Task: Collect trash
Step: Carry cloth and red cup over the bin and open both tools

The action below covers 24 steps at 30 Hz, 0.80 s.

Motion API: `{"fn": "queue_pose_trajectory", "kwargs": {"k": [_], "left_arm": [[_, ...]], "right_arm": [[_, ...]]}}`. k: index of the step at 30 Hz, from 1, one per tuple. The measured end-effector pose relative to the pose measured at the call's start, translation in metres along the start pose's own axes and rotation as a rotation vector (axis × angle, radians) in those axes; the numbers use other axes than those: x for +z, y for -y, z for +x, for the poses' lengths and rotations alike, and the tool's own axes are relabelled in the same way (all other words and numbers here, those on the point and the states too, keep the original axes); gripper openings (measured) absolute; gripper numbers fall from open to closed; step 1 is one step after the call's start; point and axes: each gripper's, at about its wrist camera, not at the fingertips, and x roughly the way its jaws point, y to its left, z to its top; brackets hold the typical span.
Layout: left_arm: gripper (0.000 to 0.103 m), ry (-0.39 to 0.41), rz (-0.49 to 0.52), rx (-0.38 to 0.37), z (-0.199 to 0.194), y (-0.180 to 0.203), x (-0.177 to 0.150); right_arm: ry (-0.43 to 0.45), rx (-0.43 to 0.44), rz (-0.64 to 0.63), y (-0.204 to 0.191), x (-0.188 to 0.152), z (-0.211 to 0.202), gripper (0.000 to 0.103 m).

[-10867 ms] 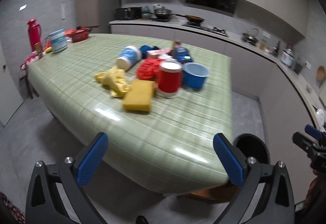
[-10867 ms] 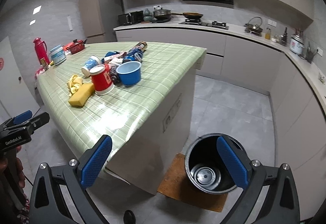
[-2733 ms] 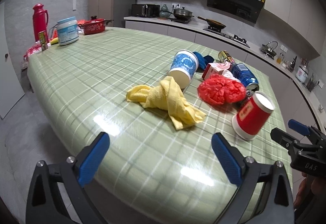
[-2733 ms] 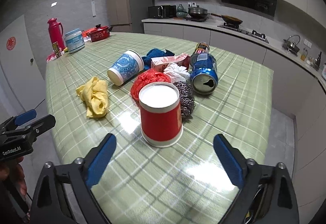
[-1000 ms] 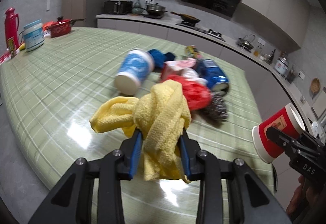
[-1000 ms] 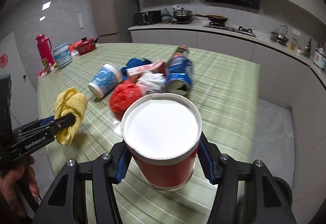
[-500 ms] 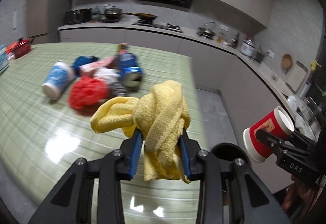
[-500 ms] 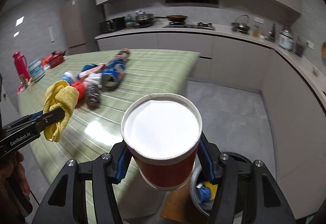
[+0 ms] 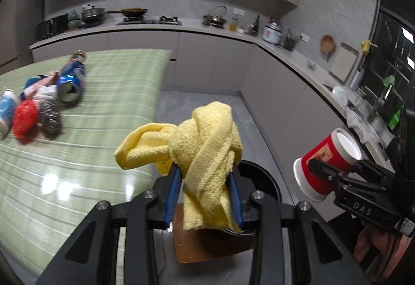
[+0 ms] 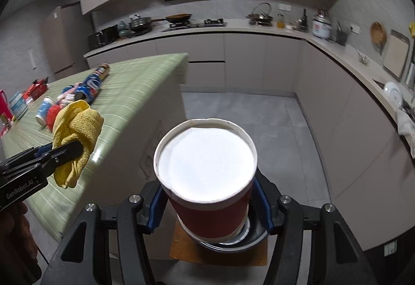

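Yellow cloth point(image 9: 205, 152) is clamped in the left gripper point(image 9: 205, 197), held off the near-right end of the green table point(image 9: 77, 168), w/ the black bin point(image 9: 267, 178) showing below and behind it. Red paper cup point(image 10: 207, 181) is gripped by the right gripper point(image 10: 208, 204), directly over the bin on its brown mat point(image 10: 181, 246). Blue can point(image 9: 71, 80), red wad point(image 9: 24, 118) & steel scourer point(image 9: 52, 119) are left lying at the table's far left.

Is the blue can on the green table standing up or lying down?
Lying down. The blue can rests on its side on the green table, its open round end facing the camera.
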Motion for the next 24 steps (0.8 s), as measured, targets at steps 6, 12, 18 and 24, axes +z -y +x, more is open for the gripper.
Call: {"fn": "queue_pose_trajectory", "kwargs": {"k": [6,12,18,24], "left_arm": [[0.036,-0.053,0.023,-0.026,0.026,0.032,-0.011],[0.036,-0.112,0.030,-0.035,0.056,0.053,-0.025],[0.036,-0.166,0.022,-0.034,0.088,0.065,-0.035],[0.036,-0.231,0.022,-0.037,0.128,0.076,-0.051]], "right_arm": [[-0.053,-0.013,0.011,0.027,-0.020,0.020,0.061],[-0.102,-0.022,0.008,0.049,-0.031,0.048,0.061],[-0.165,-0.007,-0.016,0.066,-0.044,0.093,0.061],[-0.220,0.017,-0.050,0.076,-0.067,0.136,0.061]]}}
